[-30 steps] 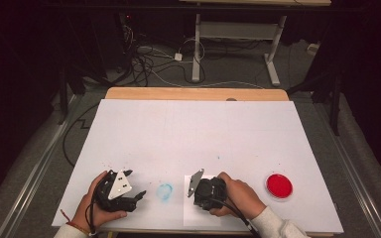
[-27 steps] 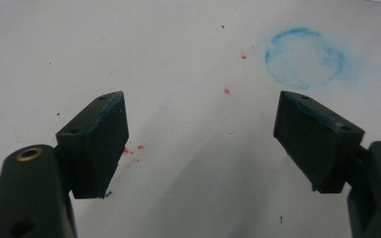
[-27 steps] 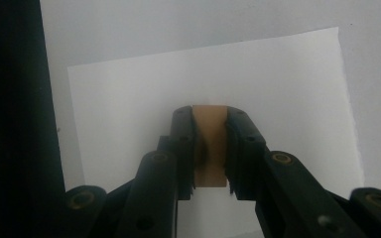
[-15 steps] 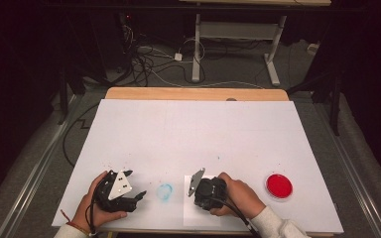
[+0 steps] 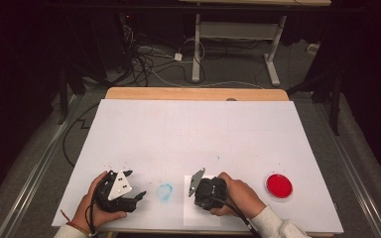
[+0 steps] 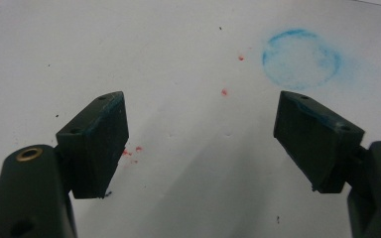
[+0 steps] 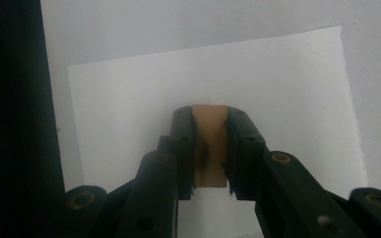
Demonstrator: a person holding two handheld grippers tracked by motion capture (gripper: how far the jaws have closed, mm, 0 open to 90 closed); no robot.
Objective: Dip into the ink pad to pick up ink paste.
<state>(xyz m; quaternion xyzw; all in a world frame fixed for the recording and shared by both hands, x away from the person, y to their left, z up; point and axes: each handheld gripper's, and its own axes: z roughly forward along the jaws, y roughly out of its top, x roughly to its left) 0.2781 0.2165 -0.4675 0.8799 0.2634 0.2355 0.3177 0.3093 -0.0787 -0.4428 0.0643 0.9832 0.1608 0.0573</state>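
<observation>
left tool [image 6: 201, 144] jaws spread wide; right tool [image 7: 211, 148] jaws clamped together.

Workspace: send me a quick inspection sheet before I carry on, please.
Surface: white table top, blue ring stain, red specks.
Job's things: paper sheet under right gripper; red-filled dish to its right; tan block.
Clutter: nothing seen.
Grippers: left gripper open, empty; right gripper shut on tan block.
Cables: tangle on floor beyond table.
Surroundings: dark room, white desk frame behind.
</observation>
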